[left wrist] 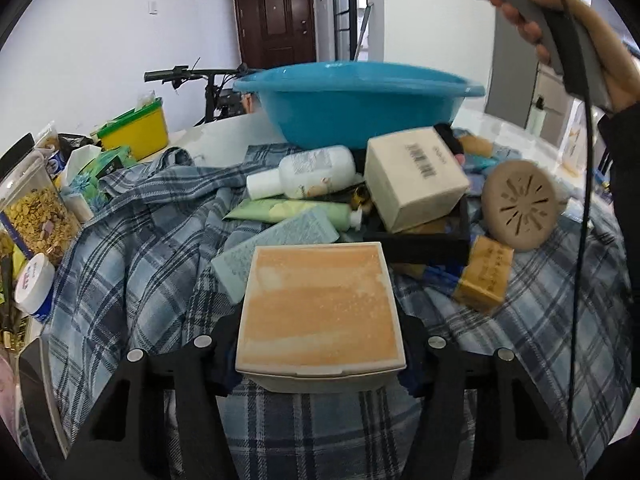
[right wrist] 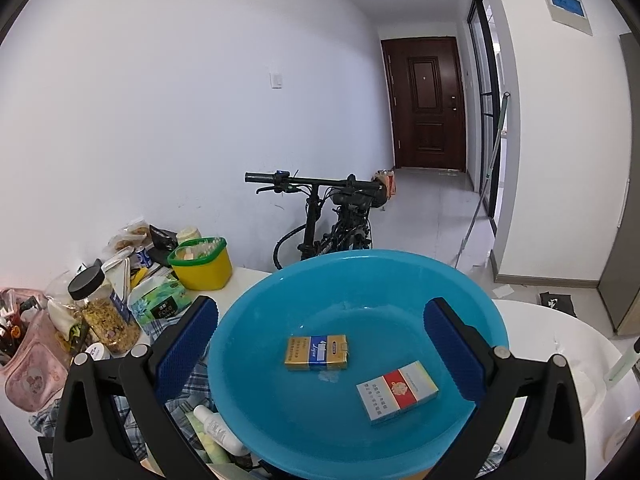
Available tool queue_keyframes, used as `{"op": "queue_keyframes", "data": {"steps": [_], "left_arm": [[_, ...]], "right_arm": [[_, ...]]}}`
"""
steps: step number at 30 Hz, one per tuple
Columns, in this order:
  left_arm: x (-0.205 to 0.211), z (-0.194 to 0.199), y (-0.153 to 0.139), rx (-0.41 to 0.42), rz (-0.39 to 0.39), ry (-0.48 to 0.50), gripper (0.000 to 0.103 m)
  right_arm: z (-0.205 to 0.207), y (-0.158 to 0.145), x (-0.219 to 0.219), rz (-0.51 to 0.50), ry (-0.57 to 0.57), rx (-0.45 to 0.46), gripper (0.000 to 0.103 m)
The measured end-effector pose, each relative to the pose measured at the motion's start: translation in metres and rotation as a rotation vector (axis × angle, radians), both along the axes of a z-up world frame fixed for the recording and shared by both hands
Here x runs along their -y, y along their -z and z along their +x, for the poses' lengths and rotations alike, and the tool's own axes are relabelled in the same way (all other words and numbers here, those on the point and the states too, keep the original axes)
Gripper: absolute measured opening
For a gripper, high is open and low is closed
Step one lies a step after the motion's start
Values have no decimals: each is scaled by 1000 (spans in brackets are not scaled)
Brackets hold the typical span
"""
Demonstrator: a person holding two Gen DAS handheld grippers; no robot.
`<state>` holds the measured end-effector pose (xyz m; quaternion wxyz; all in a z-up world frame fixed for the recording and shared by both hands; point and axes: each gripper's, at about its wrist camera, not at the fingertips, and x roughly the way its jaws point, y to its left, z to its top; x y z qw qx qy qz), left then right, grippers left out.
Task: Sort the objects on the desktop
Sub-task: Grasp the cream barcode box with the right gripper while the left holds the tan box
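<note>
Item: box with orange lid [left wrist: 320, 308], lower centre of the left wrist view, resting on the plaid cloth [left wrist: 132, 264]. It sits between the jaws of the left gripper [left wrist: 320, 360], whose arms flank both sides of the box. The jaws stand about half open and look drawn in against its walls; the pads are hidden behind the box, so firm contact is a judgement only.

Item: blue basin [right wrist: 360, 432], lower centre of the right wrist view, likely destination. Contents: a gold and blue packet [right wrist: 316, 353] and a red and white packet [right wrist: 397, 393], lying apart on the basin floor.

Item: right gripper [right wrist: 320, 352], hovering over the basin, jaws wide apart, holding nothing.

Item: clutter behind the box in the left view: white bottle [left wrist: 308, 172], green tube [left wrist: 292, 210], cream carton [left wrist: 416, 180], round vented disc [left wrist: 520, 204].

Handling note: the grip probably wants to sit level on the box's walls below the lid rim, squeezing evenly so that the lid stays on. Lift straight up before moving over the clutter; the cloth may drag.
</note>
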<state>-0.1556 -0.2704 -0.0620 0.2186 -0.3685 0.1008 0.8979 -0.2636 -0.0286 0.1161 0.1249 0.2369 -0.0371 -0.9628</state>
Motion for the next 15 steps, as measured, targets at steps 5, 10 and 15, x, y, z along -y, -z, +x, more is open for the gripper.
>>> {"op": "queue_keyframes", "data": {"steps": [5, 10, 15], "left_arm": [[-4, 9, -5, -60, -20, -1, 61], [0, 18, -12, -122, -11, -20, 61], [12, 23, -19, -154, 47, -38, 61]], "right_arm": [[3, -3, 8, 43, -8, 3, 103], [32, 11, 21, 126, 3, 45, 103], [81, 47, 33, 110, 30, 99, 103]]}}
